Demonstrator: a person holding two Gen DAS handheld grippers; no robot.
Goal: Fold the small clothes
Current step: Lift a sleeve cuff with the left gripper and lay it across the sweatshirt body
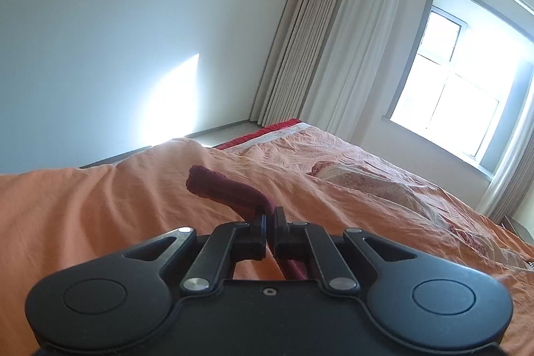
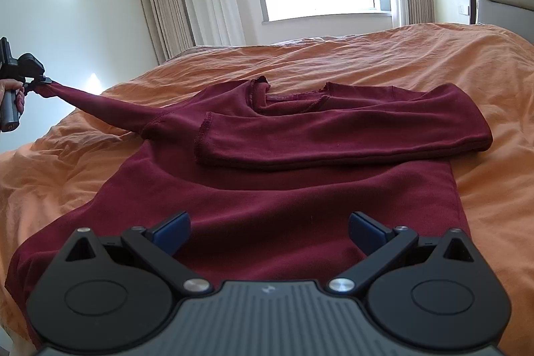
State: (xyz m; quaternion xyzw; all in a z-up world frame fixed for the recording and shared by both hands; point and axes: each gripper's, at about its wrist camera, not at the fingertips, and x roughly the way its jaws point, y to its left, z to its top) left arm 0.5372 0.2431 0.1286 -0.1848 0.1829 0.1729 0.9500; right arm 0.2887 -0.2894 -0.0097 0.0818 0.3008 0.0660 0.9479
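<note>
Lying flat on the orange bed [image 2: 400, 55], maroon shirt [image 2: 267, 189] with one sleeve [image 2: 110, 105] drawn out leftward, cuff clamped in the closed left hand-held gripper [image 2: 46, 81]; right hand-held gripper [image 2: 268, 231] open, empty, over the hem

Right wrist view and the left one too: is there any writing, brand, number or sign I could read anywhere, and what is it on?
No text can be read in either view.
right gripper: a small pale emblem on its grey body, no letters.
shirt: a neck label, too blurred to read.
left gripper: a small mark on its handle, too small to read.
</note>
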